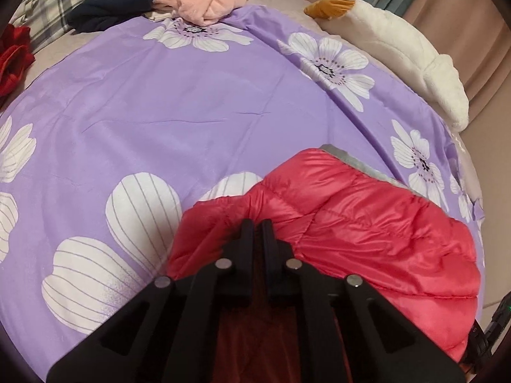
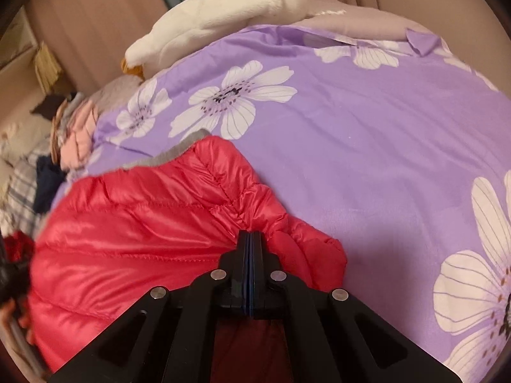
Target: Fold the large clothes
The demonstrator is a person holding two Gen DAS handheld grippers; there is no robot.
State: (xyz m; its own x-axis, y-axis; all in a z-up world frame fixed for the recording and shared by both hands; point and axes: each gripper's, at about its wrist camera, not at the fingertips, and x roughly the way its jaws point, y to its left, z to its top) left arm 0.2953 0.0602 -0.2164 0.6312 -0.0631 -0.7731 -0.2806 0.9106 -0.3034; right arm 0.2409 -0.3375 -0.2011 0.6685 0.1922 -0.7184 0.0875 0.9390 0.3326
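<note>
The red puffer jacket (image 1: 367, 233) lies bunched on the bed's purple flowered cover, filling my left view from about 3 o'clock down to 6 o'clock, and my right view (image 2: 143, 229) from 9 o'clock down to 6 o'clock. Its shell is glossy, quilted in stitched channels and heavily creased. A grey lining strip (image 1: 361, 166) shows along its far edge, at roughly 1 o'clock in the left view. A darker red fold of it drapes down between my jaws on each side, pinched there.

No readable text, label or number shows in either view.
</note>
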